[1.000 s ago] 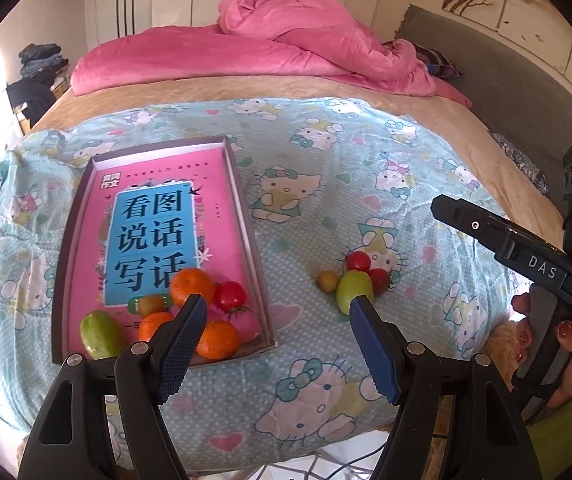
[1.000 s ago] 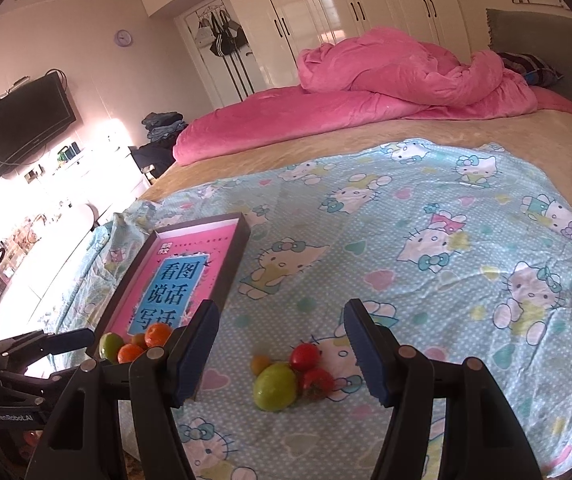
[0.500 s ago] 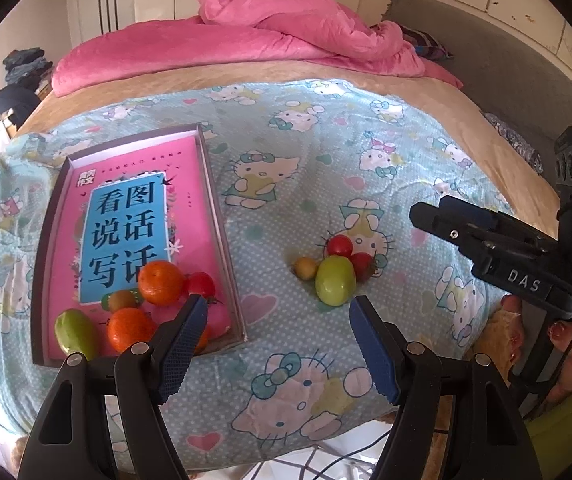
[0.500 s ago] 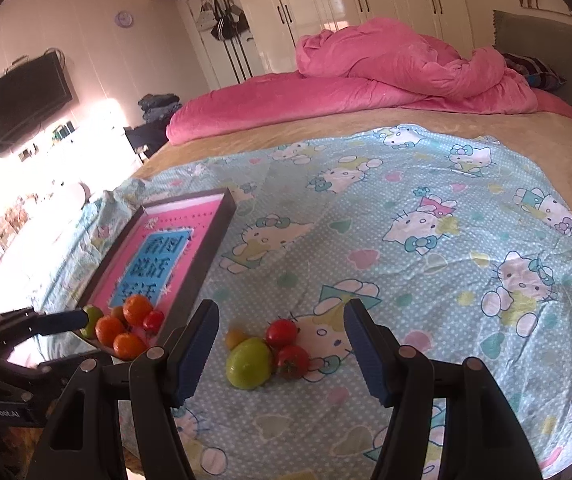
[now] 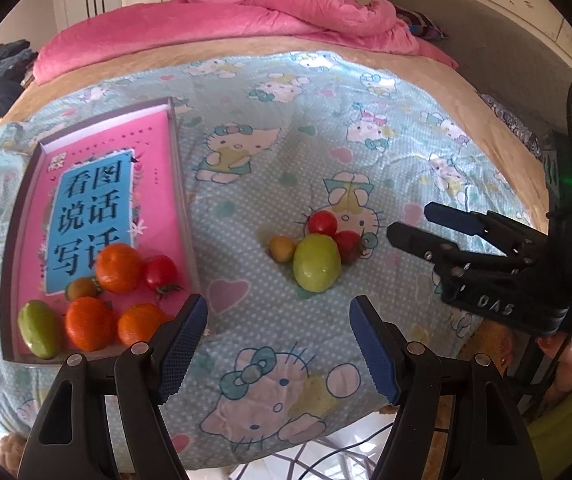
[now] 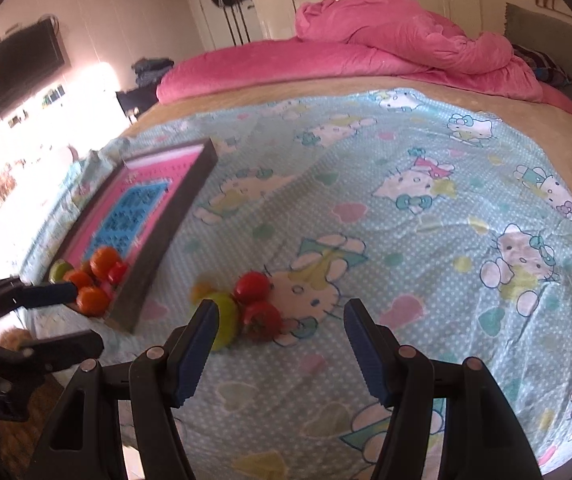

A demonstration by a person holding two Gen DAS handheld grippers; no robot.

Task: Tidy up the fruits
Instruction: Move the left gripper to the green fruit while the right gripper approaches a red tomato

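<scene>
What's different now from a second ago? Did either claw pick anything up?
No. Both claws have come down closer to the loose fruit on the sheet: the left claw and right claw are open and empty. The green fruit, two red tomatoes and small yellow fruit lie where they were. The fruit in the tray hasn't moved either.

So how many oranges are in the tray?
3, all at the tray's near end: one beside the red tomato, two along the front edge. None looks hidden.
</scene>
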